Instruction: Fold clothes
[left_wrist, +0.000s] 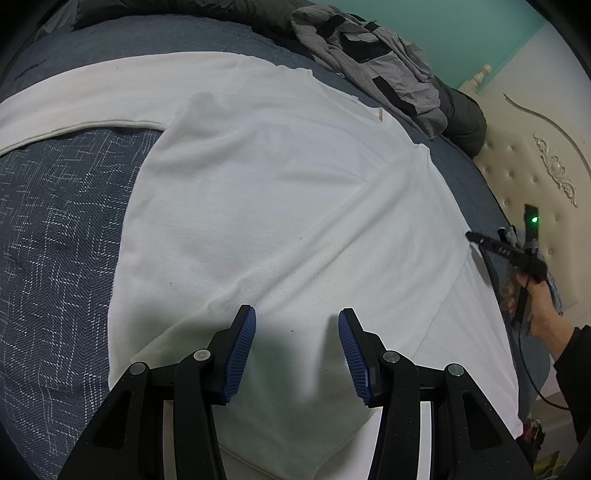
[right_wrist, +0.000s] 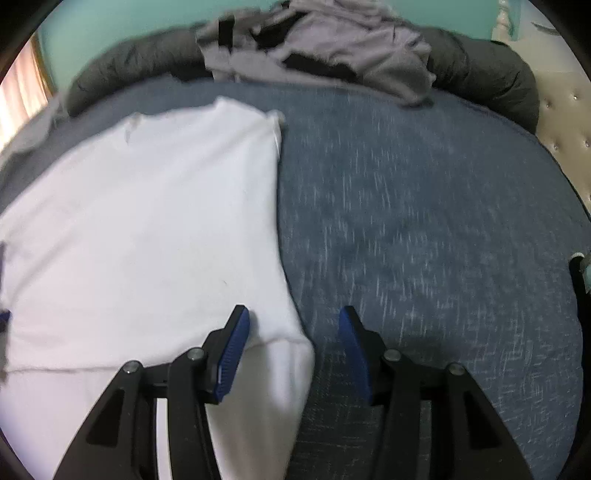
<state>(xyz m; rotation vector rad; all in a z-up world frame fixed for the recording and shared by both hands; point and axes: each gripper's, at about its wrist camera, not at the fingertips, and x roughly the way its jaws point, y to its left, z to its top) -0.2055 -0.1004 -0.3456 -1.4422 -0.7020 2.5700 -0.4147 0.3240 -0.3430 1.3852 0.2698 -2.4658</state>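
A white shirt (left_wrist: 277, 184) lies spread on a blue patterned bedspread (left_wrist: 55, 240), with one sleeve stretched toward the upper left. My left gripper (left_wrist: 297, 325) hovers open over the shirt's lower part, nothing pinched between its blue pads. In the right wrist view the shirt (right_wrist: 147, 221) fills the left half, its right edge running down between the fingers. My right gripper (right_wrist: 293, 321) is open and straddles that edge near a hem seam: the left pad is over white cloth, the right pad over the bedspread (right_wrist: 424, 240).
A crumpled grey and black garment (left_wrist: 369, 48) (right_wrist: 332, 48) lies at the bed's far side on a dark rolled quilt (right_wrist: 129, 70). A cream tufted headboard (left_wrist: 535, 166) stands at the right. A person's hand (left_wrist: 543, 310) holds the other tool there.
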